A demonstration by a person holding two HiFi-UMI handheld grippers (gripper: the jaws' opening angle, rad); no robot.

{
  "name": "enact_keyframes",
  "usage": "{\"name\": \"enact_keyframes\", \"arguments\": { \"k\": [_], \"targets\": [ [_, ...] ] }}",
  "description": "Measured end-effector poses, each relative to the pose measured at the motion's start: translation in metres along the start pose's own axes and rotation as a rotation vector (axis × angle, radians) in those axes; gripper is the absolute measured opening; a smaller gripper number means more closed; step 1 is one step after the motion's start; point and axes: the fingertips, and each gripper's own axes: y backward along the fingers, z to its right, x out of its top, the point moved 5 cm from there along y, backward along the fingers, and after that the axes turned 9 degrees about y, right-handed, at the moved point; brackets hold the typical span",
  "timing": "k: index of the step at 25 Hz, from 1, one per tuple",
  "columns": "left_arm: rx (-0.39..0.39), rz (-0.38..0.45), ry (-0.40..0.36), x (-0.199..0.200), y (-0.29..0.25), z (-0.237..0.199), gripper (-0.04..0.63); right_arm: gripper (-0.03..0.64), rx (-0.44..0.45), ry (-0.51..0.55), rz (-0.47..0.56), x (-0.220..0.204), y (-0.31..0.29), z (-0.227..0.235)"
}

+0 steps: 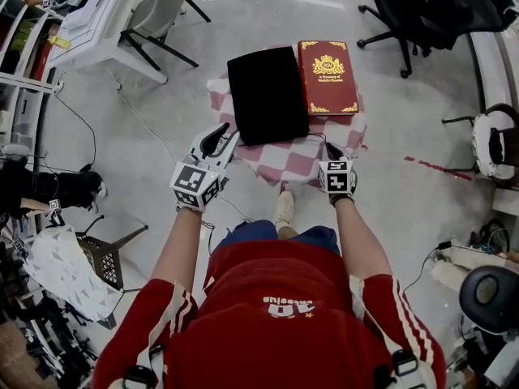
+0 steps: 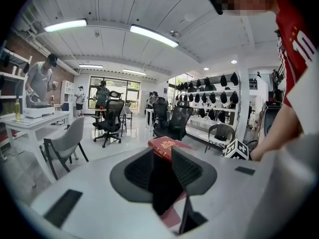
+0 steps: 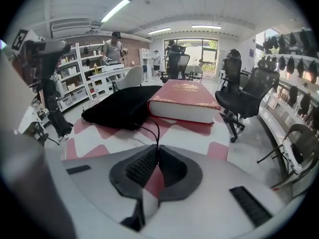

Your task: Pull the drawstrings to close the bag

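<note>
Grey polished floor (image 1: pixel 162 160) all round in our head view, with a small table under a red-and-white checked cloth (image 1: pixel 300 164) sitting about dead centre. Off at 10 o'clock from it we've got a white desk (image 1: pixel 97 23), and a grey chair (image 1: pixel 162 10) at 11.

Left gripper (image 1: pixel 220 140) sits at the table's 8 o'clock edge, jaws standing wide. Its own view shows the black bag (image 1: pixel 266 94) filling the gap ahead, and the pads don't look to be pressing on it.

That bag lies flat on the cloth at the table's 11 o'clock, and a red book (image 1: pixel 328 77) lies right against its 3 o'clock side.

Right gripper (image 1: pixel 334 151) is at the table's 5 o'clock edge with jaws pinched nearly together on the black drawstring (image 3: pixel 152 128). The cord loops from the jaw tips back over the cloth to the bag.

Black office chairs (image 1: pixel 413 6) stand at 1 o'clock.
</note>
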Motion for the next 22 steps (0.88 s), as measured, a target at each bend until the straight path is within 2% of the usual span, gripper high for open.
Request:
{"name": "enact_keyframes", "arguments": {
  "k": [8, 16, 22],
  "targets": [
    [-0.046, -0.066, -0.083, -0.011, 0.016, -0.008, 0.115, 0.028, -0.018, -0.046, 0.021, 0.014, 0.031, -0.005],
    [-0.043, -0.058, -0.071, -0.012, 0.030, -0.018, 0.126, 0.028, -0.044, -0.061, 0.049, 0.026, 0.055, -0.005],
    [-0.021, -0.097, -0.037, -0.044, 0.037, -0.039, 0.126, 0.028, -0.050, -0.050, 0.060, 0.039, 0.062, -0.005]
  ]
}}
